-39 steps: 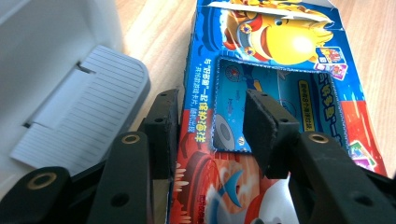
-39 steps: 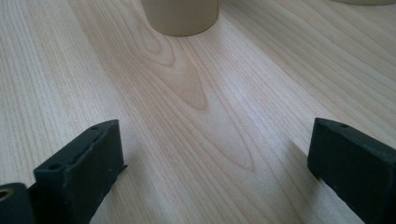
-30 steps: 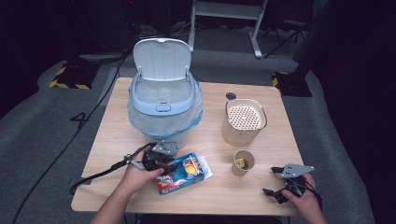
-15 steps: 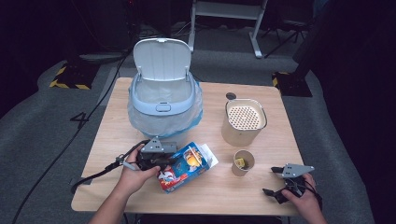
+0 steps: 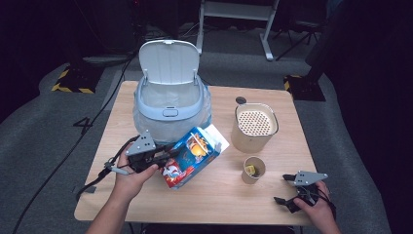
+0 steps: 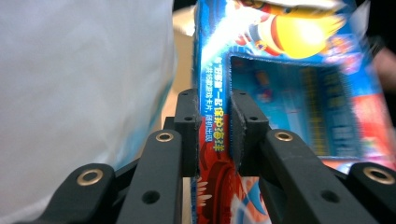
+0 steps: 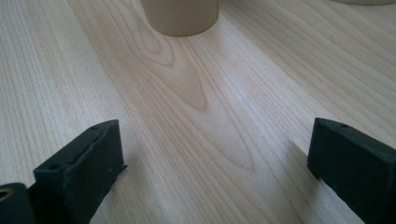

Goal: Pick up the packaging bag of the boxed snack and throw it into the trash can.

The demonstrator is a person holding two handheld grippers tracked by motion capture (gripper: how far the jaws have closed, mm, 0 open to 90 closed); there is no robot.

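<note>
We are holding a gripper in each hand at a wooden desk [image 5: 214,195]. Our left gripper [image 5: 168,155] is pinching a blue and red box [image 5: 192,156] with cartoon pictures on it. Its jaws have just been closing, and in the left gripper view the two black pads are pressing on a thin edge of the box [image 6: 289,88], one on each side. The box is tilting up off the desk, with its top corner pointing toward the bin. It is hanging just in front of the white bin [image 5: 169,105], whose lid is standing open at the back. A clear bag is lining the bin.

Our right gripper [image 5: 287,190] is resting low at the near right corner of the desk. Its jaws are standing wide apart and nothing is between them; we are seeing bare wood there in the right gripper view.

A small paper cup [image 5: 254,169] is sitting near the right gripper. Behind the cup, a tan container [image 5: 255,127] with a dotted top is standing.
</note>
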